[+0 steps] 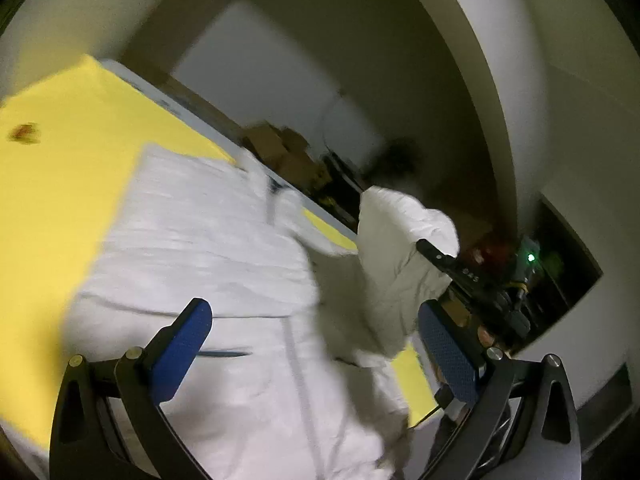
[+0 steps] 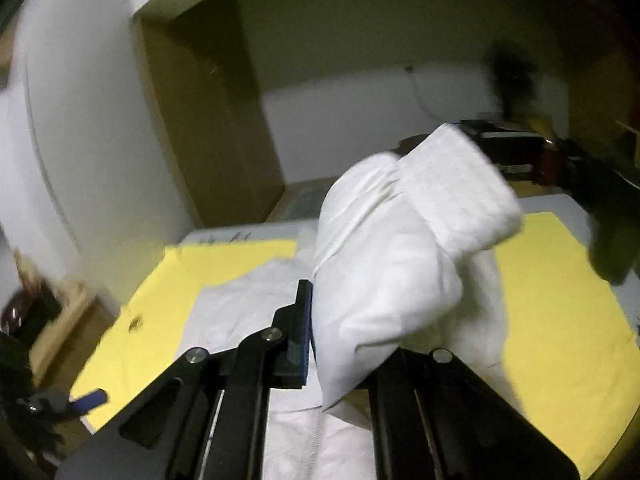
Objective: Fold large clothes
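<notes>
One white garment [image 1: 208,248] on the go, lying w/ most of its body flat on one yellow cloth [image 1: 60,152] that covers the table [image 1: 168,98]. My left gripper [image 1: 316,344] hangs above the flat part, jaws spread wide, two blue pads [image 1: 180,352] well apart, nothing btwn them; can't tell if the tips touch the fabric below. My right gripper [image 2: 344,320] is clamped on a bunched-up end of the same garment, prob. a sleeve w/ ribbed cuff [image 2: 460,192], held up off the table; cuff sticks up past the jaws & flops over. In right wrist view only one blue pad [image 2: 305,332] shows, pressed against the cloth; the other finger is hidden behind the bundle. In left wrist view the right gripper [image 1: 444,260] shows as a dark finger against the lifted wad, over the far edge of the yellow cloth. One small brownish mark [image 1: 24,132] on the yellow cloth, well apart from the garment. One green light [image 1: 531,257] glows in the dark clutter beyond the table. Both views blurred, so seams & details are vague.
</notes>
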The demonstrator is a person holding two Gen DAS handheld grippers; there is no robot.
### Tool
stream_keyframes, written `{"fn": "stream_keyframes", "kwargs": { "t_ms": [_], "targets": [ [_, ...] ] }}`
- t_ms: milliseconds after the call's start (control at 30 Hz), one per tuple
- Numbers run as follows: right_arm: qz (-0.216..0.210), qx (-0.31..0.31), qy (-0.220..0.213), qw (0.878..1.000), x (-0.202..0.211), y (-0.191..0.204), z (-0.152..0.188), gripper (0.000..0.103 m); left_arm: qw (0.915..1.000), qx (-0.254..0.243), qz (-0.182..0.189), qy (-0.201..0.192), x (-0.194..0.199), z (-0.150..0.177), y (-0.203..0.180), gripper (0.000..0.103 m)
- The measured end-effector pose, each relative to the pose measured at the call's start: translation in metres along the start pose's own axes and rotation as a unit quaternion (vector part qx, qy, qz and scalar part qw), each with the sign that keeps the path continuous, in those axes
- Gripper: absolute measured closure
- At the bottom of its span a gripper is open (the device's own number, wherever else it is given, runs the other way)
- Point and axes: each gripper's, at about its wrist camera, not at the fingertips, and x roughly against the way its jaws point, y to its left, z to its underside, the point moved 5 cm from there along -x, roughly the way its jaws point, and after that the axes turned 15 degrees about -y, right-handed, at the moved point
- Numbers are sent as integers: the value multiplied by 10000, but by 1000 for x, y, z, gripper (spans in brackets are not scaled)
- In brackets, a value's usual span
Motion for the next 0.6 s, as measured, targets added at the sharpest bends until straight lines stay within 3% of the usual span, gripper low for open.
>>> {"fn": "stream_keyframes", "kwargs": {
  "t_ms": [167,267,467,533,567,600],
  "targets": [
    [37,444,426,9981,-46,47,33,95,9974,-128,-433,-562,60,-5,39,0],
    [20,579,757,9954,-84,61,58,95,9958,-53,-486,-767,80,-4,50,0],
    [-154,686,1470,9866,-120,79,122,95,9966,-39,-534,-629,77,6,60,0],
    [-206,946,1583,9826,-122,84,140,90,9969,-39,-544,-566,73,12,69,0],
    [-220,1128,1708,9786,-124,86,150,80,9971,-16,-537,-542,70,14,71,0],
    [-287,1274,1873,9736,-126,88,159,59,9972,10,-538,-519,68,16,72,0]
  ]
}}
